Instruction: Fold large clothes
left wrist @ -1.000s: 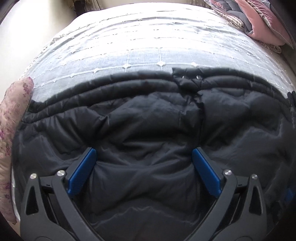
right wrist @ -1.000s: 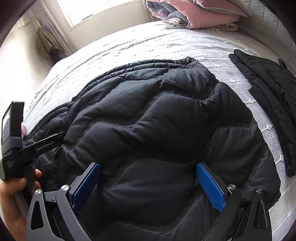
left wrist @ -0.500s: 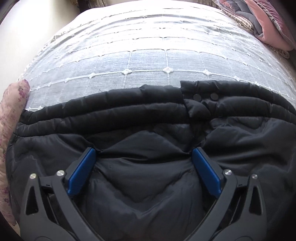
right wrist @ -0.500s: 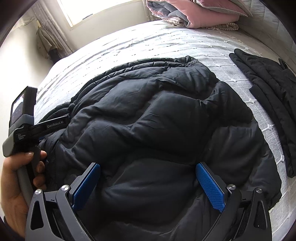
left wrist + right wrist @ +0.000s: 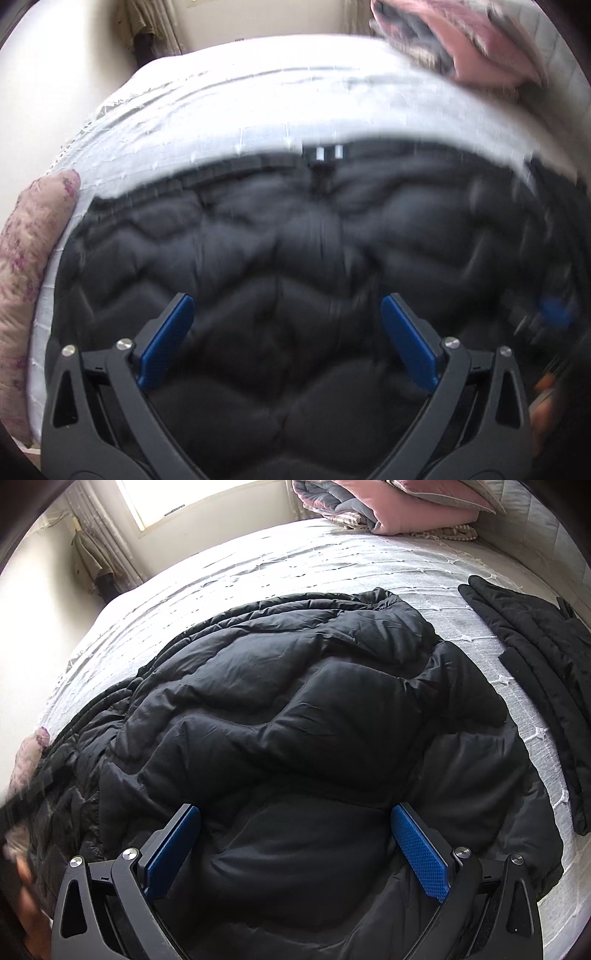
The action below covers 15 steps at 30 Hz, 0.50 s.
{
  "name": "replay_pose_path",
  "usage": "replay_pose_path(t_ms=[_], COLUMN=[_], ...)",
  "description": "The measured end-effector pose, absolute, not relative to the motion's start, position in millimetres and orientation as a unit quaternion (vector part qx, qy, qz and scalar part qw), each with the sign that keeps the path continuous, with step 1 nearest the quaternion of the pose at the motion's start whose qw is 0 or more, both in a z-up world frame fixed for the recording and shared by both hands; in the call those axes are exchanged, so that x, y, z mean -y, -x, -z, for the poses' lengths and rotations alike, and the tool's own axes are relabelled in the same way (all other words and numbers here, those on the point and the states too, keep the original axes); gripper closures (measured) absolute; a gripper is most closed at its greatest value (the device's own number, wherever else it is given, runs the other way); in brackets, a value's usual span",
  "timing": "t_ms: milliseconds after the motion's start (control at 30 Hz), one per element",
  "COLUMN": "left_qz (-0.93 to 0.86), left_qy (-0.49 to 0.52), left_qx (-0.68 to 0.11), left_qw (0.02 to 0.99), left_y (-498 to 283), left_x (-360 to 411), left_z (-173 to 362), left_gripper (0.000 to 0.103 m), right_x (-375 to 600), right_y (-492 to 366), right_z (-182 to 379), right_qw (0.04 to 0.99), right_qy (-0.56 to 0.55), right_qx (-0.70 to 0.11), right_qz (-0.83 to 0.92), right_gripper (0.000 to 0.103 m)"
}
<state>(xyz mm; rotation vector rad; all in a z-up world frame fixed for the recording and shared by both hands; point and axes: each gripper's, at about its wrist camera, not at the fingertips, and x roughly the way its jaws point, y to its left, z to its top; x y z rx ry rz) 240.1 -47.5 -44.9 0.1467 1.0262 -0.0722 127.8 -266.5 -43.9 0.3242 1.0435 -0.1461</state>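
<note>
A large black quilted puffer coat lies spread on the bed and fills both views; in the left wrist view the coat shows its hem edge with two snap buttons. My left gripper is open and empty, hovering just above the coat. My right gripper is open and empty over the coat's near part. The left wrist view is motion-blurred.
The bed has a pale grey stitched bedspread. A second dark garment lies at the right. Folded pink and grey bedding sits at the head. A floral pillow lies at the bed's left edge. A window is beyond.
The left gripper has swung back and up over the coat, so more of the coat shows. In the right wrist view the left hand and tool dropped to the lower-left edge. Right gripper barely moved.
</note>
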Motion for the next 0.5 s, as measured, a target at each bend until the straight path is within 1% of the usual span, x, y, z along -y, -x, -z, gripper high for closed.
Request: replay_pose_path(t_ms=[33,133,233,300,400,500], left_qz=[0.031,0.027,0.014,0.017,0.030,0.062], left_qy=[-0.086,-0.111,-0.102,-0.107,-0.100,-0.103], left_qx=[-0.505,-0.494,-0.504,-0.494,-0.474,-0.471], left_qw=[0.858,0.862,0.858,0.863,0.874,0.874], left_y=[-240,-237,-233,-219,-186,-148], left_x=[50,55,52,50,44,47], left_z=[61,75,64,54,37,40], left_gripper=[0.001,0.000,0.000,0.001,0.001,0.001], right_x=[267,269,266,265,267,267], right_y=[-128,-130,-133,-134,-134,-134], right_z=[44,46,49,50,50,50], right_qw=[0.852,0.852,0.853,0.854,0.853,0.853], right_qy=[-0.155,-0.156,-0.140,-0.134,-0.142,-0.144], right_qx=[-0.496,-0.496,-0.498,-0.498,-0.498,-0.497], right_qz=[0.069,0.068,0.070,0.071,0.069,0.069], right_gripper=[0.000,0.000,0.000,0.000,0.000,0.000])
